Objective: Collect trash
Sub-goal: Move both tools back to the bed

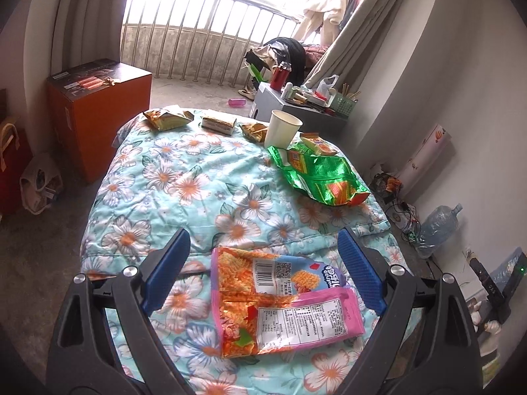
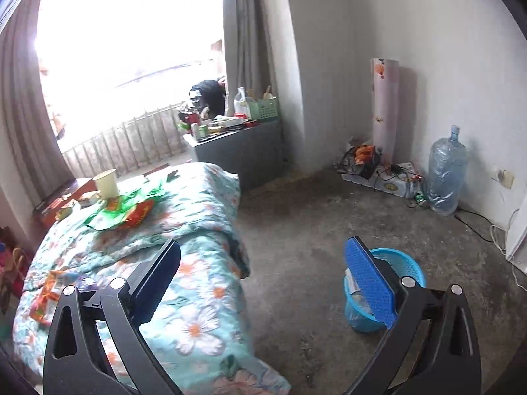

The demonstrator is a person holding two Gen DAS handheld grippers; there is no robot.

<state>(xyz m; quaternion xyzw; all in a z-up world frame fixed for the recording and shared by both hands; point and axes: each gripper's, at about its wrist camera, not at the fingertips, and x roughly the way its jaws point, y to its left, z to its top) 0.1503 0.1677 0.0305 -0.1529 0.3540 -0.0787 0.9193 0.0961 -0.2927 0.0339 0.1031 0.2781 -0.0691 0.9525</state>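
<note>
Hovering with left gripper (image 1: 263, 273) wide open around pink snack wrapper (image 1: 283, 299) on bed (image 1: 184, 177); right gripper (image 2: 263, 286) wide, empty, near blue bin (image 2: 408, 270). Risk: pinching quilt with wrapper.

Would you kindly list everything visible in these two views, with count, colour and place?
Floral quilt: one, turquoise with white-orange flowers, covering the bed.
Pink-and-orange snack wrapper: one, near end of quilt, between the left tongs' fingers, not gripped.
Green foil snack bag: one, far right of quilt.
Paper cup: one, cream, upright beside the green bag.
Small snack packets: about four, gold and yellow, along the far edge.
Blue plastic mesh wastebasket: one, on the floor right of the bed.
Water jug: one, clear blue, by the wall.
Orange box: one, left of the bed.
Left tongs: black with blue pads, open.
Right tongs: same, open, empty.
</note>
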